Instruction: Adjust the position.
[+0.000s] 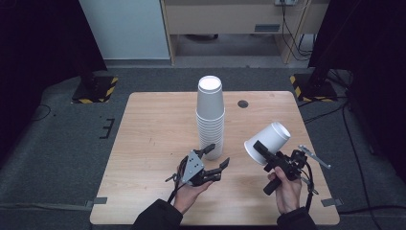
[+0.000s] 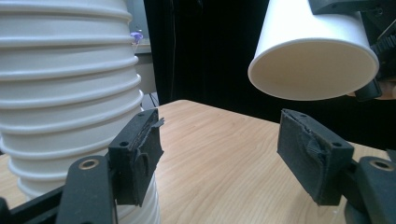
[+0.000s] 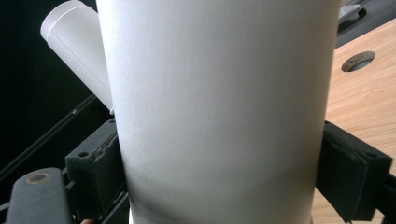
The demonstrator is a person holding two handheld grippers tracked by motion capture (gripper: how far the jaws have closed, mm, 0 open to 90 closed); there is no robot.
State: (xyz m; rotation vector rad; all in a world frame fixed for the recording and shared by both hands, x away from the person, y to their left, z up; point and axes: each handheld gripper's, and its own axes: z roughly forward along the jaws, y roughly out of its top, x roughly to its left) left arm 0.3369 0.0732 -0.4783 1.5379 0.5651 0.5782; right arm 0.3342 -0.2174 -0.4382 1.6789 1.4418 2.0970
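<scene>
Cups stand stacked upside down mid-table. Left gripper sits beside the stack's base, jaws apart and empty. Right gripper clamps a single cup, tilted above the table's right side.

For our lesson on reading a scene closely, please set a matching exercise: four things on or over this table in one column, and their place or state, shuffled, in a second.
Things:
1. tall stack of white paper cups
2. single white paper cup
3. left gripper
4. small round dark hole in the wooden table top

States:
A. open, nothing between its jaws
B. lifted and tilted, clamped in the right gripper
C. far side of the table, right of the stack
D. standing upside down on the table

Pairs: 1-D, 2-B, 3-A, 4-C
</scene>
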